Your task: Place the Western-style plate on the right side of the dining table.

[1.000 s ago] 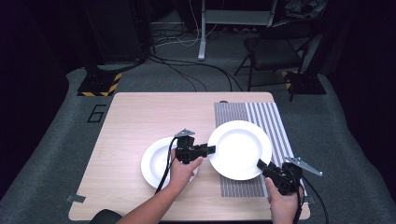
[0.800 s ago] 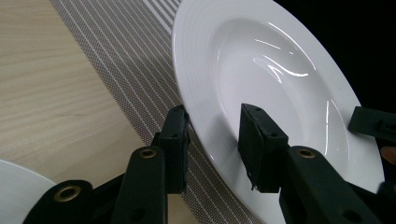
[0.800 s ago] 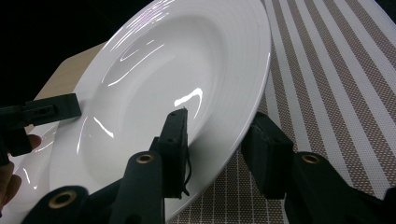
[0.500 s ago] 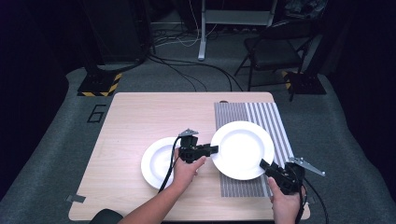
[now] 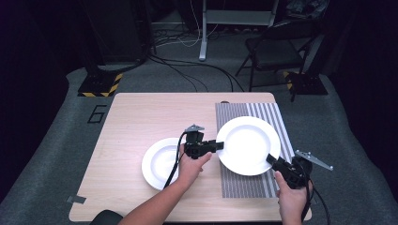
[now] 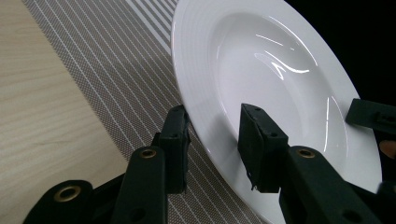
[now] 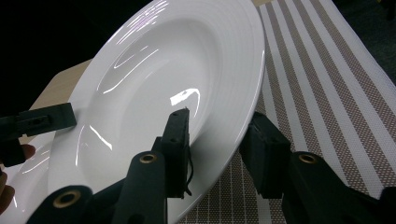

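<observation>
The large plate (image 5: 248, 144) is held above the striped mat (image 5: 253, 185), its rim straddled by both grippers' jaws; uneven grip could let it slip.

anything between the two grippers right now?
The large white plate, spanning from left gripper to right gripper, each straddling its rim, per the high view.

High view looks down; both gripper views closely share the plate (image 5: 248, 145).
</observation>
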A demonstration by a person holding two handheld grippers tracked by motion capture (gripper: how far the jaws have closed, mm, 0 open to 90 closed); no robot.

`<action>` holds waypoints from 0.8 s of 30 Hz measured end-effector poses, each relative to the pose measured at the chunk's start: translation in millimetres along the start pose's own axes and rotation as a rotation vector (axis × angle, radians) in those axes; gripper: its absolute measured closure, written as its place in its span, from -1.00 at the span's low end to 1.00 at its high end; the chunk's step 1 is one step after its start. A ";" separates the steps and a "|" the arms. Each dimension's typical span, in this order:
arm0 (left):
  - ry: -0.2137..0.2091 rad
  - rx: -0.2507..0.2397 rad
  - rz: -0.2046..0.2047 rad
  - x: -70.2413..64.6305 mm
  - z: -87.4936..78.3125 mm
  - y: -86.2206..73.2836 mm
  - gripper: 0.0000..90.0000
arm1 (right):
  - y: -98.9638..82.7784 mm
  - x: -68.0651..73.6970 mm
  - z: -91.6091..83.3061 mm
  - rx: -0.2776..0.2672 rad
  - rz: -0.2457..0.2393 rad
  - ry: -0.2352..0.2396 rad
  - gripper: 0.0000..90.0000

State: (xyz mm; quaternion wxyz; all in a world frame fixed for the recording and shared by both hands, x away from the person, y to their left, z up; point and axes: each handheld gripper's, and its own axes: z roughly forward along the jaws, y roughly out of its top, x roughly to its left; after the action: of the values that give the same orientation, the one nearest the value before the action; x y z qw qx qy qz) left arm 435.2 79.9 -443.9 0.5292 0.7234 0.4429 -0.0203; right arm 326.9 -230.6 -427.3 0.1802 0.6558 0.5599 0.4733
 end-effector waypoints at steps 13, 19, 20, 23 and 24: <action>0.002 0.012 0.011 -1.3 22.2 -2.2 0.42 | -0.6 -19.1 7.5 -0.001 0.025 -0.022 0.38; 0.015 0.028 0.024 -0.8 31.4 -5.3 0.42 | -3.9 -26.4 11.5 0.009 0.031 -0.042 0.38; 0.015 0.028 0.026 -0.4 32.9 -5.9 0.42 | -4.3 -27.4 11.9 0.012 0.032 -0.045 0.38; 0.018 0.033 0.018 0.5 36.4 -7.2 0.42 | -5.4 -30.2 13.7 0.015 0.029 -0.049 0.38; 0.020 0.034 0.018 1.2 38.1 -8.1 0.42 | -5.8 -30.9 14.4 0.015 0.030 -0.051 0.38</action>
State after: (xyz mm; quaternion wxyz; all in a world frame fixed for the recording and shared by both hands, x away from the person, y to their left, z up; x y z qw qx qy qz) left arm 447.3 51.2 -467.3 0.5127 0.7363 0.4413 -0.0157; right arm 337.8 -252.6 -451.6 0.1822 0.6774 0.5488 0.4547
